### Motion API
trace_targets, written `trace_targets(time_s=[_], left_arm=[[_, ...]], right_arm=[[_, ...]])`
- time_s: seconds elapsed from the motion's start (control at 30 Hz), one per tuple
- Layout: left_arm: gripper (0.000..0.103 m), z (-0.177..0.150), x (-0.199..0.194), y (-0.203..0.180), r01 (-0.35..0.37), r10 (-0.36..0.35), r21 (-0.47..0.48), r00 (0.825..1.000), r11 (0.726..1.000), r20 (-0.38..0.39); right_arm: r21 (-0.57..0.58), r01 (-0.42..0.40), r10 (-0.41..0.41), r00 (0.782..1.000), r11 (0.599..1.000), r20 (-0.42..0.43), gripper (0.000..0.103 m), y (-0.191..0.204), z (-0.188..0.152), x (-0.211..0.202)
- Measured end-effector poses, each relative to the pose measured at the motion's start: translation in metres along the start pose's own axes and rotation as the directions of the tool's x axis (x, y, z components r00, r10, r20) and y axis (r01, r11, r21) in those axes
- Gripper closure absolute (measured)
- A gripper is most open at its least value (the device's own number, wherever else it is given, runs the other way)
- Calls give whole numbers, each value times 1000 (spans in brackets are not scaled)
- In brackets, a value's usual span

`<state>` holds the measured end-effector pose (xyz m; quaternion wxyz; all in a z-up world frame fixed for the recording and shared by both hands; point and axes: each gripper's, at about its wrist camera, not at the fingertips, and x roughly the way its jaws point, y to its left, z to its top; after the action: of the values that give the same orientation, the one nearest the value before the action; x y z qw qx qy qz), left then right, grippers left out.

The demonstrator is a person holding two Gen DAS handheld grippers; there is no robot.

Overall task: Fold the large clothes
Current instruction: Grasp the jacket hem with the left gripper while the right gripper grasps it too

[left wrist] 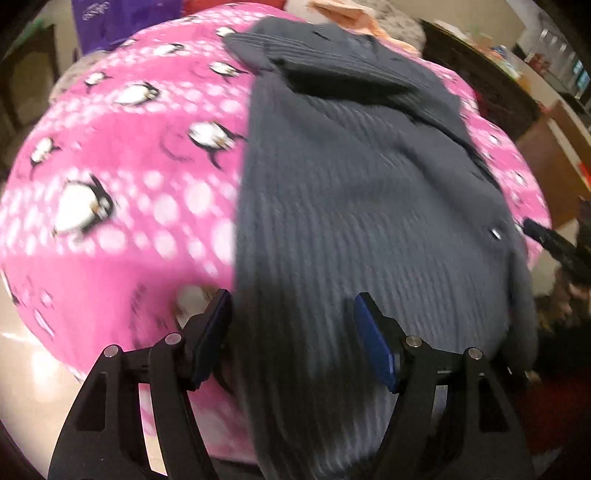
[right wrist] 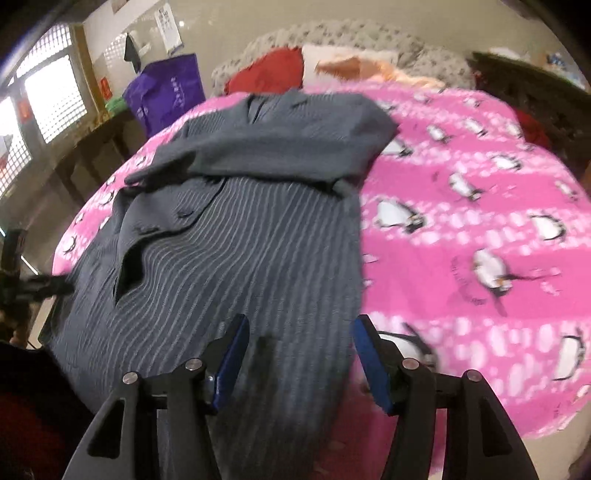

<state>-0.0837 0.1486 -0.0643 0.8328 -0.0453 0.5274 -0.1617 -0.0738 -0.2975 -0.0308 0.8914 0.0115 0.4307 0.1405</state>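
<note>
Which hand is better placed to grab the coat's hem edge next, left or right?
Probably left. The left gripper is open right over the coat edge by the pink blanket. The right gripper is also open over the opposite edge, so it's close.

Your left wrist view is smeared by motion: the penguins on the pink blanket (left wrist: 110, 184) are streaked, and the ribbing of the grey coat (left wrist: 351, 203) dissolves into blur near the bottom edge, where the coat's hem is cut off. The dark gripper tip (left wrist: 554, 243) at the right edge is mostly out of frame, so you cannot tell how its jaws stand there. In your right wrist view the coat's near end runs under the frame's lower edge. The purple bag (right wrist: 166, 92) carries print too small to read, and the wall poster (right wrist: 170, 29) is equally illegible.
</note>
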Motion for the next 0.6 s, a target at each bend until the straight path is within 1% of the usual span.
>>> trace_targets(time_s=[0.07,0.17,0.23,0.33,0.4,0.47,0.5,0.57,0.6], left_arm=[[35,-8,-1,1,14,-14,9,1000,1000,-5],[36,-6,-3,2,38,-38,-2,999,999,-5],[38,-3,0,3,39,-39,2,999,999,-5],[40,6,4,5,46,-46,9,999,999,2],[51,10,6,1,49,-48,30,999,998,-3],[73,11,5,3,55,-55,38,998,998,-5],[78,10,3,5,60,-60,28,998,998,-1],[89,8,0,9,72,-72,14,997,997,-2],[90,6,-4,7,86,-86,20,996,996,2]], right_arm=[[-27,-15,15,1000,1000,-9,47,-2,-12,-8],[-26,-68,66,995,997,-69,47,-5,-34,-9],[23,-111,112,990,994,-89,47,-10,-50,-10],[119,-144,154,985,982,-76,47,-18,-69,-12],[150,-172,184,981,974,-68,47,-21,-75,-14],[155,-227,239,969,961,-60,47,-20,-78,-14],[157,-260,272,960,953,-61,47,-19,-80,-12],[161,-292,307,949,943,-72,49,-18,-80,-7],[161,-324,338,939,932,-65,51,-17,-78,-6]])
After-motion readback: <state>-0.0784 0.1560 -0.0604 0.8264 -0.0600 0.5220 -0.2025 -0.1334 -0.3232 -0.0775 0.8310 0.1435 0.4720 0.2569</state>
